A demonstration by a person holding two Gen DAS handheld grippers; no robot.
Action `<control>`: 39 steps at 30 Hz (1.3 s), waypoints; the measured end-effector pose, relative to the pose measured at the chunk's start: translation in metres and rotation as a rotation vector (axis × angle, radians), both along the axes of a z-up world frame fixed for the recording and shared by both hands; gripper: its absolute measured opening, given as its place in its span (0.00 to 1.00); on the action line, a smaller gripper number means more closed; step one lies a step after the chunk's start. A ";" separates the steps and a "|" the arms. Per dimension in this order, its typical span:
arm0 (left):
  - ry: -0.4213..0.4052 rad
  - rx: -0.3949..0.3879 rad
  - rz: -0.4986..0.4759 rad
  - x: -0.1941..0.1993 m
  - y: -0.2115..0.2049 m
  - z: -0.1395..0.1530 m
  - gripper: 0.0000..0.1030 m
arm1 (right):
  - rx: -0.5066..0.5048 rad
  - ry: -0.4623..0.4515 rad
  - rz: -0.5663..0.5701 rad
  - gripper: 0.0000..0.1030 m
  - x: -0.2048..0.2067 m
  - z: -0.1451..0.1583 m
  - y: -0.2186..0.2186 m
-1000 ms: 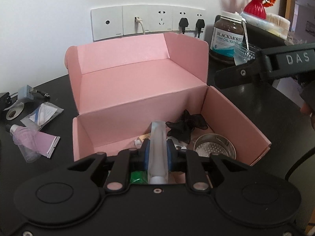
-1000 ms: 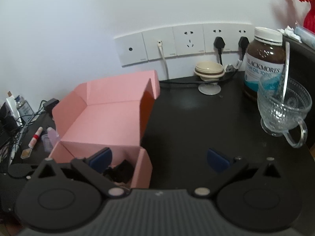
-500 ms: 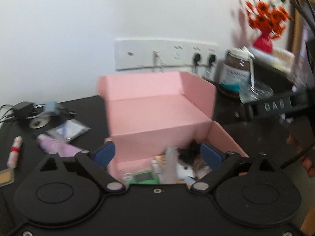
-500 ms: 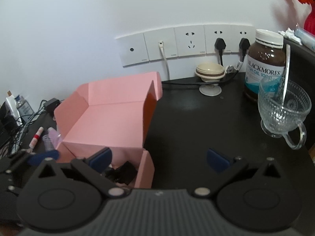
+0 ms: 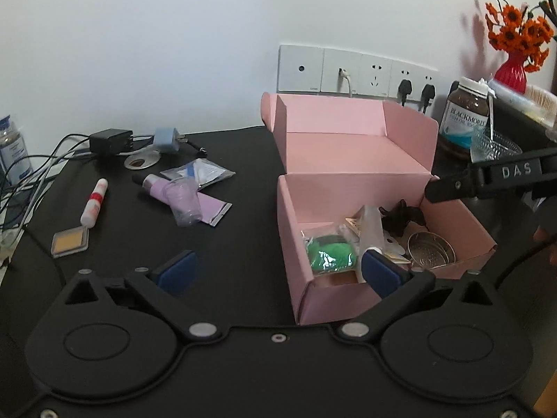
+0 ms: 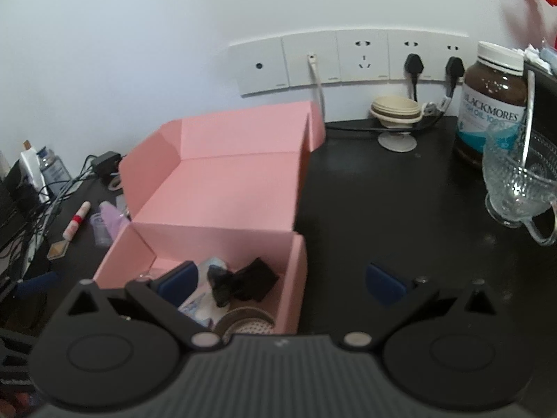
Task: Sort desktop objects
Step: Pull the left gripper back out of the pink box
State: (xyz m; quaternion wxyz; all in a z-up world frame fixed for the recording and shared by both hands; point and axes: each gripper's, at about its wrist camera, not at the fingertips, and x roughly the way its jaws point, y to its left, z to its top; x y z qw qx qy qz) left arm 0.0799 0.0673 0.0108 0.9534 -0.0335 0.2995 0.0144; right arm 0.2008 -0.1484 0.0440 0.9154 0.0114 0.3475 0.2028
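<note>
The clear tube (image 5: 371, 227) that the left gripper (image 5: 275, 268) held a second ago now lies in the pink box (image 5: 348, 289), and the jaws are opening wide with nothing between them. From the right wrist view, the right gripper (image 6: 282, 280) stands wide and empty over the box's right wall near the surface's front edge.

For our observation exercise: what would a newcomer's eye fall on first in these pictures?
The open pink box in the middle of the black desk, with a green packet and black bow inside. Then the orange flowers at far right, and the clutter left of the box, such as the purple tube.
</note>
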 end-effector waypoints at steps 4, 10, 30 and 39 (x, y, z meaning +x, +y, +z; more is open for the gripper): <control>-0.001 -0.009 0.016 -0.002 0.001 -0.001 0.99 | -0.018 0.005 0.012 0.99 -0.004 -0.004 0.002; -0.002 0.005 0.027 -0.003 -0.002 -0.002 1.00 | -0.022 0.024 -0.017 0.99 -0.005 -0.010 -0.007; 0.012 0.013 0.085 -0.004 -0.009 0.000 1.00 | -0.008 0.026 0.004 0.99 -0.001 -0.021 -0.011; 0.025 -0.027 0.111 -0.002 -0.005 -0.004 1.00 | -0.016 0.005 -0.020 0.99 0.010 -0.019 -0.015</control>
